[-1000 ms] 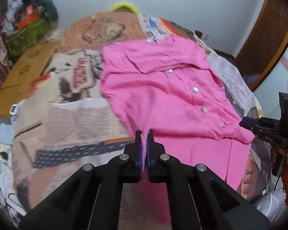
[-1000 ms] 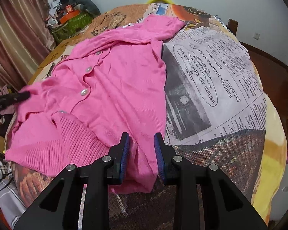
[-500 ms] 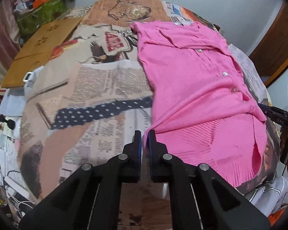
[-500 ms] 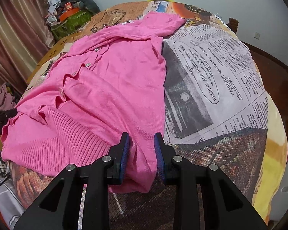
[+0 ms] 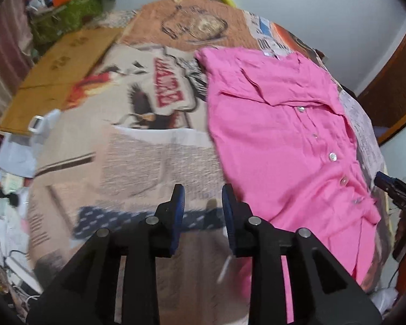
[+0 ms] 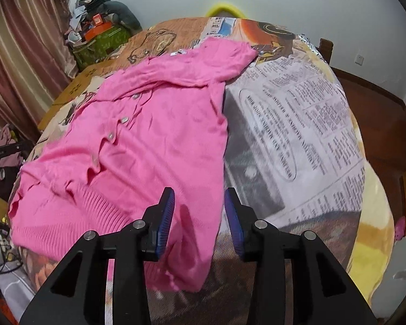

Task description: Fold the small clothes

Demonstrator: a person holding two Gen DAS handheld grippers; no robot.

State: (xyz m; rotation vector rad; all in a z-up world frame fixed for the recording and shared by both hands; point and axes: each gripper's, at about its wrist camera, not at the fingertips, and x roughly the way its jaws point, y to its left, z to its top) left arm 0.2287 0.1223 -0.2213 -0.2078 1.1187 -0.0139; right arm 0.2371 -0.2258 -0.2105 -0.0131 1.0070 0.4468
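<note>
A pink cardigan (image 6: 149, 146) lies spread, buttons up, on a round table (image 6: 297, 124) covered with newspapers. The right claw (image 6: 199, 205) hangs over its near hem with jaws wide apart, gripping nothing; the cloth lies ahead and to its left. The left claw (image 5: 203, 203) is also wide open and empty, over bare newspaper (image 5: 159, 162), the cardigan just to its right. Far off to the left, a green box (image 6: 102, 43) holds a heap of jumbled things, too blurred to name.

A cluttered home room: newspaper-covered table (image 6: 297, 124), curtains (image 6: 21, 62), wooden door (image 5: 392, 92).
</note>
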